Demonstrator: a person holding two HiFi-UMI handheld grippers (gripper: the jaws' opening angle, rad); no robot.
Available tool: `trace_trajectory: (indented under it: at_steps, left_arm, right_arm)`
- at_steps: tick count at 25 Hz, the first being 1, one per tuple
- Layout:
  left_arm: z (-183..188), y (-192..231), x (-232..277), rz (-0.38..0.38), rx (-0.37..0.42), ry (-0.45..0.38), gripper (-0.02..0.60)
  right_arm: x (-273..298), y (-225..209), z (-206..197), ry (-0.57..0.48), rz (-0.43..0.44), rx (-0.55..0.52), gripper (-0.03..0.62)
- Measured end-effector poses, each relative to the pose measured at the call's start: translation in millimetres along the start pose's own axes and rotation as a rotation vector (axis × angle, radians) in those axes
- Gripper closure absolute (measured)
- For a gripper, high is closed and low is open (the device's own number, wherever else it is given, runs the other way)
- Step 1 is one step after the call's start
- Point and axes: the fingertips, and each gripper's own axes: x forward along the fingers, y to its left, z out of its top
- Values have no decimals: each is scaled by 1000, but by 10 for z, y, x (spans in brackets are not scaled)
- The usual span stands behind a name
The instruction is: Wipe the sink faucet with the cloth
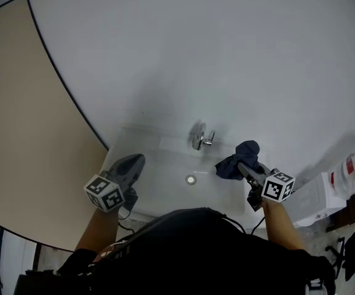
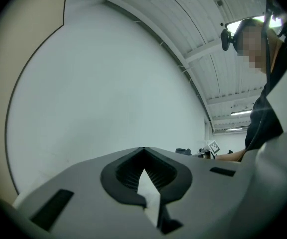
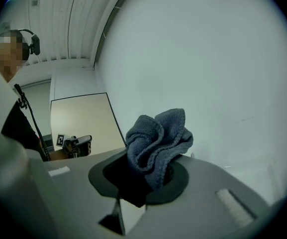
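Right gripper view — right gripper (image 3: 144,180) clenched on cloth (image 3: 158,136); left gripper (image 2: 143,152) fingers together.

Near rim of the sink (image 1: 165,168) behind the person's dark torso (image 1: 195,251) (lower cloth (image 3: 155,138) deep inside the right gripper (image 3: 148,176))
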Motion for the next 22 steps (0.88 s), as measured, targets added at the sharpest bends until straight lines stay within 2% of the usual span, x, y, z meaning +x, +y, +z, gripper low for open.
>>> trace_trajectory:
  at_steps: [6, 22]
  left_arm:
    - [-14, -112, 75, 1, 10, 14, 583]
    - [-175, -88, 139, -21, -28, 36, 583]
  right_arm:
    - [-137, -109, -178, 7, -9, 37, 533]
    - [-35, -129, -283, 37, -11, 16, 533]
